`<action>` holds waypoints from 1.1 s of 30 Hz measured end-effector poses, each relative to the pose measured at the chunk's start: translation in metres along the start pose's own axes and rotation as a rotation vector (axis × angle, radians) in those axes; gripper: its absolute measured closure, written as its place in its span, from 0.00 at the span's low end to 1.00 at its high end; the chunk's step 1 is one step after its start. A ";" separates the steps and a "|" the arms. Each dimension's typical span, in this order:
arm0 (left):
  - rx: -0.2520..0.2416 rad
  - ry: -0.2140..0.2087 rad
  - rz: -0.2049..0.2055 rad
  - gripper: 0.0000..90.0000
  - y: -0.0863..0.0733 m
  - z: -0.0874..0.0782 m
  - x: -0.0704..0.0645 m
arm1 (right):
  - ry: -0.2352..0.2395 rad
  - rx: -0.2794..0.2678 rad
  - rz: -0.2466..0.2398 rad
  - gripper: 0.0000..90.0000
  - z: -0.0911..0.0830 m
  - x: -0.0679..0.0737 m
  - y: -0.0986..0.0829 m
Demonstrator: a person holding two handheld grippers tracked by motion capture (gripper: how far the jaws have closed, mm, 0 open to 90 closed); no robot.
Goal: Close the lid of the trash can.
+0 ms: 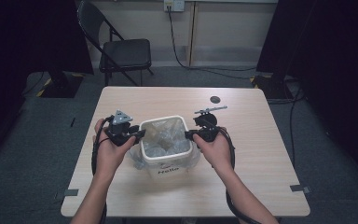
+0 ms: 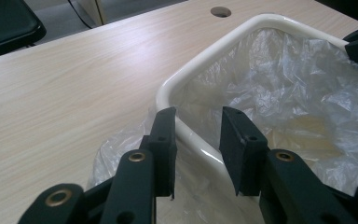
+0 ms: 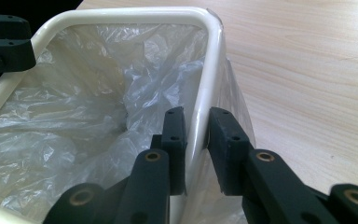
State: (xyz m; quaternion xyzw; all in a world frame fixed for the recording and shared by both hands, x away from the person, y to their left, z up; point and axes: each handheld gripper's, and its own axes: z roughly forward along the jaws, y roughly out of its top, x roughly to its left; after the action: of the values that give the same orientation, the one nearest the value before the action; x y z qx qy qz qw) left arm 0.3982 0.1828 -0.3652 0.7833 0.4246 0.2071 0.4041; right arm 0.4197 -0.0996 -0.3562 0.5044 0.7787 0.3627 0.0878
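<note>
Two black grippers flank a cream-white square plastic bin (image 1: 164, 161) lined with a crinkled clear plastic bag (image 1: 161, 140), which stands at the centre of the high view on a pale wooden table (image 1: 242, 135). At centre left, the left gripper (image 1: 139, 135) straddles the bin's rim: in the left gripper view its jaws stand parted, one outside the rim (image 2: 186, 135) over loose bag film, the other inside, neither pressing. At centre right, the right gripper (image 1: 189, 135) likewise straddles the opposite rim (image 3: 203, 116); its jaws sit just beside the wall on either side, and whether they pinch it cannot be told.
</note>
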 end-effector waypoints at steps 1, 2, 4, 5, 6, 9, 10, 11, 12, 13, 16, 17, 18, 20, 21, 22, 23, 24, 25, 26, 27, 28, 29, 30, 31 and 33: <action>-0.001 0.000 0.002 0.74 0.000 0.000 0.000 | -0.001 -0.001 -0.003 0.85 0.000 0.000 0.000; 0.000 0.001 0.005 0.74 0.000 0.000 0.000 | -0.002 -0.002 -0.005 0.85 0.000 0.000 0.000; -0.004 -0.002 0.000 0.74 0.000 0.001 -0.001 | -0.004 -0.002 -0.004 0.85 0.000 0.000 -0.001; -0.007 -0.003 -0.001 0.74 0.001 0.002 0.000 | -0.009 0.000 -0.004 0.85 0.000 0.000 0.000; -0.012 -0.008 -0.005 0.74 0.001 0.004 -0.001 | -0.016 0.002 -0.007 0.85 0.000 0.000 0.000; -0.017 -0.010 -0.003 0.74 0.004 0.009 -0.002 | -0.014 0.000 0.009 0.85 -0.002 -0.005 0.001; -0.017 -0.015 0.001 0.74 0.006 0.012 -0.002 | -0.012 -0.003 0.020 0.85 -0.002 -0.007 0.001; -0.013 -0.019 0.000 0.74 0.008 0.014 -0.002 | -0.009 -0.004 0.027 0.85 -0.003 -0.010 0.001; -0.012 -0.021 -0.002 0.73 0.010 0.017 -0.002 | -0.007 -0.005 0.034 0.85 -0.003 -0.013 0.001; -0.012 -0.025 -0.004 0.73 0.012 0.019 -0.002 | -0.006 -0.010 0.046 0.85 -0.003 -0.016 0.002; -0.007 -0.030 -0.006 0.72 0.016 0.026 0.000 | -0.005 -0.014 0.056 0.85 -0.002 -0.022 0.004; -0.007 -0.030 -0.012 0.72 0.017 0.027 0.000 | -0.010 -0.009 0.053 0.85 -0.002 -0.023 0.006; -0.005 -0.033 -0.014 0.71 0.018 0.029 0.001 | -0.011 -0.008 0.051 0.85 -0.001 -0.024 0.007; 0.001 -0.033 -0.021 0.71 0.020 0.031 0.003 | -0.016 -0.008 0.044 0.85 0.000 -0.026 0.009; 0.005 -0.032 -0.021 0.71 0.020 0.031 0.003 | -0.012 -0.006 0.047 0.85 0.000 -0.026 0.010; 0.002 -0.032 -0.027 0.71 0.021 0.032 0.003 | -0.012 -0.009 0.045 0.85 0.001 -0.027 0.010; 0.003 -0.032 -0.023 0.71 0.021 0.033 0.003 | -0.010 -0.014 0.047 0.84 0.001 -0.028 0.010; 0.007 -0.034 -0.021 0.71 0.022 0.033 0.004 | -0.009 -0.020 0.045 0.83 0.001 -0.028 0.010; 0.008 -0.036 -0.024 0.70 0.022 0.033 0.004 | -0.006 -0.027 0.036 0.81 0.002 -0.029 0.009; 0.012 -0.035 -0.025 0.68 0.023 0.034 0.004 | -0.013 -0.033 0.033 0.74 0.001 -0.030 0.009; 0.009 -0.029 -0.031 0.60 0.023 0.034 0.004 | -0.021 -0.047 0.017 0.65 0.001 -0.031 0.008; 0.001 -0.019 -0.032 0.52 0.023 0.033 0.003 | -0.023 -0.066 -0.005 0.56 0.000 -0.031 0.008; -0.004 -0.015 -0.033 0.46 0.024 0.031 0.003 | -0.034 -0.079 -0.021 0.50 -0.002 -0.030 0.008; -0.009 -0.022 -0.044 0.39 0.024 0.030 0.002 | -0.036 -0.087 -0.036 0.42 -0.004 -0.030 0.009; -0.009 -0.031 -0.052 0.35 0.024 0.029 0.001 | -0.019 -0.092 -0.048 0.35 -0.006 -0.031 0.009; -0.002 -0.044 -0.046 0.30 0.024 0.025 -0.001 | 0.002 -0.078 -0.071 0.24 -0.008 -0.032 0.010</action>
State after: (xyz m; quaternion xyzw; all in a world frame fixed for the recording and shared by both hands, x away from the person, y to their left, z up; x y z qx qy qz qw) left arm 0.4263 0.1630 -0.3602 0.7771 0.4334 0.1809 0.4190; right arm 0.4378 -0.1281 -0.3508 0.4722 0.7815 0.3899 0.1195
